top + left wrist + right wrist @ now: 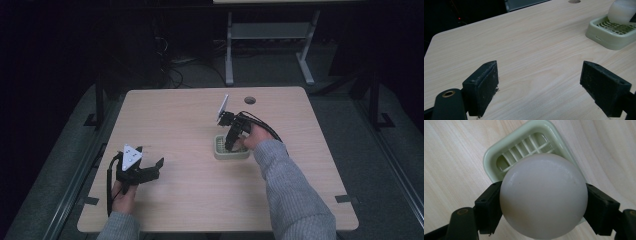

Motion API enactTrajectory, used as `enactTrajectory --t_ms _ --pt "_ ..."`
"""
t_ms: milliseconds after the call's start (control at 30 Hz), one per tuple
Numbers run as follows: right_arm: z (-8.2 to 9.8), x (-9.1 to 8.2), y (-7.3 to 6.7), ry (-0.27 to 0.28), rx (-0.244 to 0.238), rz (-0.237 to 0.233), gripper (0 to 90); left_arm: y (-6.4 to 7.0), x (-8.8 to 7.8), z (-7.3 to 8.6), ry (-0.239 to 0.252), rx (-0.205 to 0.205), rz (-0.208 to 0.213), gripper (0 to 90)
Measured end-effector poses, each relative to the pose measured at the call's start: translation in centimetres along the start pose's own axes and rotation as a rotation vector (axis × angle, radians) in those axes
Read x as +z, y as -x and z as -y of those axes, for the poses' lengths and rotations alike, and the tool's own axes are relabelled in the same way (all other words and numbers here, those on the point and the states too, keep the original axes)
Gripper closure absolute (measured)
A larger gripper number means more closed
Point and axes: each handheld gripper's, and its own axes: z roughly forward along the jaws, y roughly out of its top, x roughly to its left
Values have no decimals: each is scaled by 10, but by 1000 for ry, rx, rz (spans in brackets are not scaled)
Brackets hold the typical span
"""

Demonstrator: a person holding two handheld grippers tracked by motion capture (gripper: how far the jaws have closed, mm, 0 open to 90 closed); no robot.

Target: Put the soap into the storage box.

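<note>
at a pale wooden table (175, 120), a person in grey sleeves works a handheld claw in each hand. the right gripper (544, 202) is clenched on a white round soap (544, 197), its two black jaws pressing the soap's left and right flanks so that the soap sits squarely between them. seen along that claw, the soap hangs directly over a pale green soap dish (499, 152) with a slatted floor, covering the dish's near half; whether its underside touches the slats cannot be told. from the high view the right gripper (234, 144) points steeply down into the soap dish (220, 152), which sits right of the table's middle, with the person's right hand (257, 137) just behind it.

the left gripper (152, 167) is held low over the table's near left part, well apart from the dish. its jaws stand wide open with nothing between them but bare wood. its own camera looks across the tabletop to the soap dish (604, 37) at upper right, where the soap (621, 11) shows above the dish's grid. a round cable hole (250, 100) marks the table's far edge.
</note>
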Motion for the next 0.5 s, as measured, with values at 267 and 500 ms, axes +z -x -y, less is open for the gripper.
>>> enactTrajectory --t_ms 267,500 --pt "0 9 2 -10 30 -3 233 0 0 0 0 -1 0 148" --pt "1 13 3 -8 45 -14 233 0 0 0 1 -1 0 148"
